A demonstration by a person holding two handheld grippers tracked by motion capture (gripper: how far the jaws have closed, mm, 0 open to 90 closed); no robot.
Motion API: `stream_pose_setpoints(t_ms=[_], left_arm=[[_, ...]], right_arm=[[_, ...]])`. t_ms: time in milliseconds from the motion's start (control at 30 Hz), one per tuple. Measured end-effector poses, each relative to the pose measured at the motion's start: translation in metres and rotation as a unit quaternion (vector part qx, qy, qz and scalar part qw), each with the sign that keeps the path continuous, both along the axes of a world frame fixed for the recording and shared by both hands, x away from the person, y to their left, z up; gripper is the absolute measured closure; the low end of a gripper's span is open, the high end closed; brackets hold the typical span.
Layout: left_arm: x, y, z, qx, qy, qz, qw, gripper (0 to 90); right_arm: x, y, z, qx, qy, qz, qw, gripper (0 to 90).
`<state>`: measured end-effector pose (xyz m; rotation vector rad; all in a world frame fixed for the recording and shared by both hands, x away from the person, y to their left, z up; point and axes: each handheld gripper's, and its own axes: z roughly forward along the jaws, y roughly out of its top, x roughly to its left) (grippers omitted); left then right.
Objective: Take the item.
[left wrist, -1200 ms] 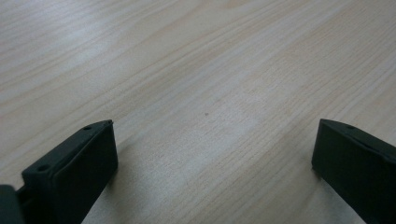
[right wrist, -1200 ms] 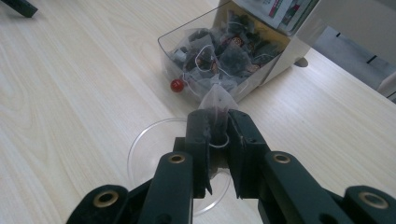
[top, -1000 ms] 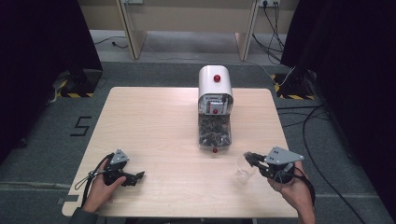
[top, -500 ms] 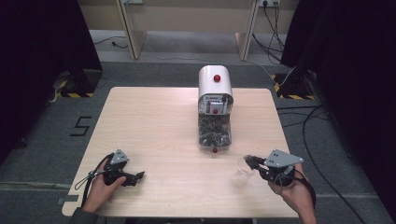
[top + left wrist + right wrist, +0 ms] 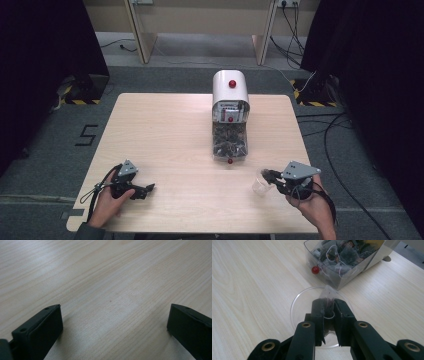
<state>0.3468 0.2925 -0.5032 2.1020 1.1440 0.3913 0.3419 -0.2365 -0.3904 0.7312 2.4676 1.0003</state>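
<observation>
A pale wooden table (image 5: 165,130) stands on grey carpet, with dark curtains at both sides and cables trailing across the floor at the right.

Nearest the person, at the front left edge of the table, the left gripper (image 5: 145,190) rests in the left hand (image 5: 107,200), pointing toward the right along the surface. In the left gripper view its two black jaws stand wide apart with bare wood grain between them.

At the front right, the right hand (image 5: 312,205) holds the right gripper (image 5: 266,174), which carries a grey three-cornered plate on top and points toward the left. In the right gripper view its jaws are clamped together on a tea bag (image 5: 327,300), a translucent pyramid sachet with dark leaves inside and a thin white string looping between the pads. The tea bag hangs directly over the mouth of a clear plastic cup (image 5: 298,302), which stands on the table just beside the gripper's tips (image 5: 260,183).

Farther on, near the table's middle, a clear drawer (image 5: 229,145) packed with more tea bags lies pulled out, a small red knob (image 5: 315,270) on its front. Behind it stands the white dispenser (image 5: 230,92) it belongs to, rounded on top, with a red button there.
</observation>
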Motion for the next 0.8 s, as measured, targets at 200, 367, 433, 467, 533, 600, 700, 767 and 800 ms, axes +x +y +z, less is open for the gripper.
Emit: stream_pose_setpoints(t_ms=[200, 367, 433, 467, 533, 600, 700, 767, 800], left_arm=[[0.0000, 0.0000, 0.0000, 0.000, 0.000, 0.000, 1.0000, 0.0], [0.0000, 0.0000, 0.0000, 0.000, 0.000, 0.000, 1.0000, 0.0], [0.0000, 0.0000, 0.0000, 0.000, 0.000, 0.000, 1.0000, 0.0], [0.0000, 0.0000, 0.0000, 0.000, 0.000, 0.000, 1.0000, 0.0], [0.0000, 0.0000, 0.0000, 0.000, 0.000, 0.000, 1.0000, 0.0], [0.0000, 0.0000, 0.0000, 0.000, 0.000, 0.000, 1.0000, 0.0], [0.0000, 0.0000, 0.0000, 0.000, 0.000, 0.000, 1.0000, 0.0], [0.0000, 0.0000, 0.0000, 0.000, 0.000, 0.000, 1.0000, 0.0], [0.0000, 0.0000, 0.0000, 0.000, 0.000, 0.000, 1.0000, 0.0]], right_arm=[[0.0020, 0.0030, -0.0045, -0.003, 0.006, 0.005, 1.0000, 78.9], [0.0033, 0.0040, -0.0064, 0.003, 0.008, 0.005, 1.0000, 74.4], [0.0032, 0.0050, -0.0059, 0.013, 0.009, 0.006, 0.9999, 71.7], [0.0033, 0.0052, -0.0054, 0.016, 0.006, 0.005, 0.9998, 70.9], [0.0029, 0.0060, -0.0029, 0.016, -0.004, -0.001, 0.9999, 70.4], [0.0022, 0.0062, -0.0015, 0.017, -0.005, -0.001, 0.9998, 70.1], [0.0015, 0.0043, 0.0021, 0.029, -0.016, -0.011, 0.9994, 68.3], [0.0024, 0.0029, 0.0025, 0.034, -0.021, -0.015, 0.9991, 67.1], [0.0024, 0.0029, 0.0025, 0.034, -0.021, -0.015, 0.9991, 67.1]])
